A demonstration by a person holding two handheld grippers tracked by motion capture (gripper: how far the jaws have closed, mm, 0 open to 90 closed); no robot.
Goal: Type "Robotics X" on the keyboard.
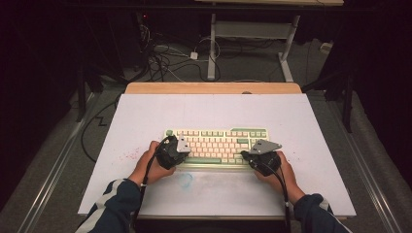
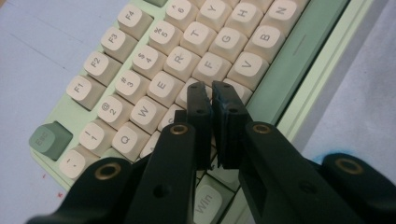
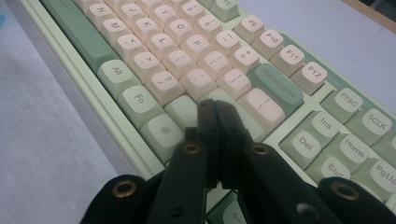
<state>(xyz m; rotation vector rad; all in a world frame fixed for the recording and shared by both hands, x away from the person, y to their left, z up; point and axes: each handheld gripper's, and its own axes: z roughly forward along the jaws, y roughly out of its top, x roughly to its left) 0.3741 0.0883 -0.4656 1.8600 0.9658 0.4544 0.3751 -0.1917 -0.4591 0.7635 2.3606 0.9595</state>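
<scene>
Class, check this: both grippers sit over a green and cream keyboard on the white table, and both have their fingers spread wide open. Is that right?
Not quite. Both grippers' fingers are shut, not spread: left gripper in the left gripper view, right gripper in the right gripper view. They do sit over the keyboard on the white table.

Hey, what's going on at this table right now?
A person sits at a white table with a two-jaw tool in each hand, both poised over a green and cream keyboard. The left tool has its jaws nearly together, empty, with the tips over the keys near D. The right tool is shut, its tips above the green key just below Backspace. It looks like typing with the closed tips. Whether either tip is pressing a key, I cannot tell.
</scene>
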